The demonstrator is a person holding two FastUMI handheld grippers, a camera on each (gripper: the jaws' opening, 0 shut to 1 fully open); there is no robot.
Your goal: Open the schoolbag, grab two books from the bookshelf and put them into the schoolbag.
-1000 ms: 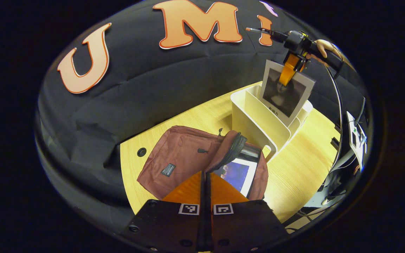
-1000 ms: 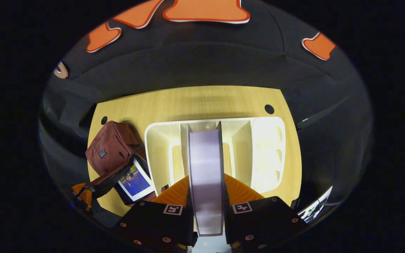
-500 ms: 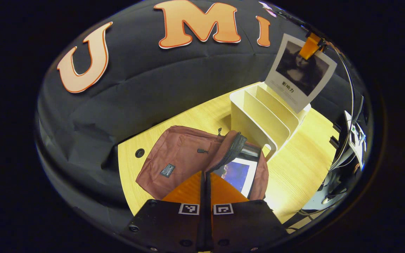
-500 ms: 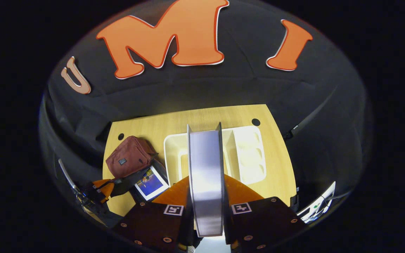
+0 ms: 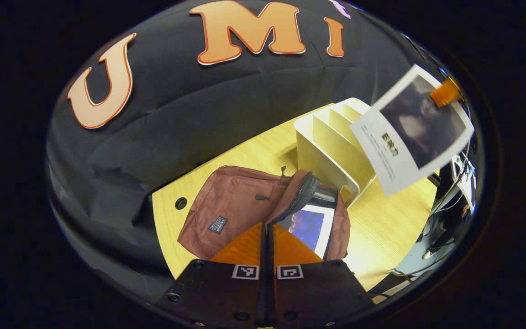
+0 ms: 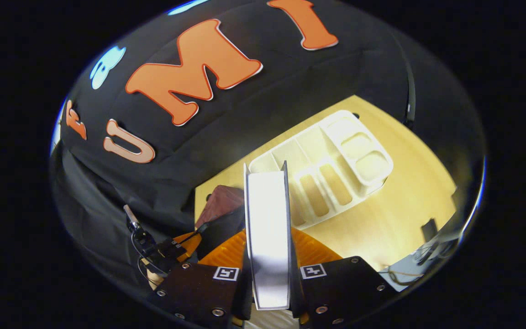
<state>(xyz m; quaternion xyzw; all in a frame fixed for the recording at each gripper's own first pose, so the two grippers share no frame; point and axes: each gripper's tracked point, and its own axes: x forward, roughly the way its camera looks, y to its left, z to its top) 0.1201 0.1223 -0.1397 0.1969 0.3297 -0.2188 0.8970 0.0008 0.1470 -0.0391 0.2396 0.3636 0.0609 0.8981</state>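
Open maroon schoolbag (image 5: 235,205) on wooden table (image 5: 381,228), book (image 5: 311,226) inside, beside white bookshelf (image 5: 331,146).

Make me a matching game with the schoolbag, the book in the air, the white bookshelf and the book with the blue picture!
Things:
1. schoolbag
2. lifted book
3. bookshelf
4. blue-picture book

States:
A. lying inside the open bag
B. standing on the table, its slots bare
C. clamped in the right gripper, up in the air
D. unzipped, its flap pinched by the left gripper

Pairs: 1-D, 2-C, 3-B, 4-A
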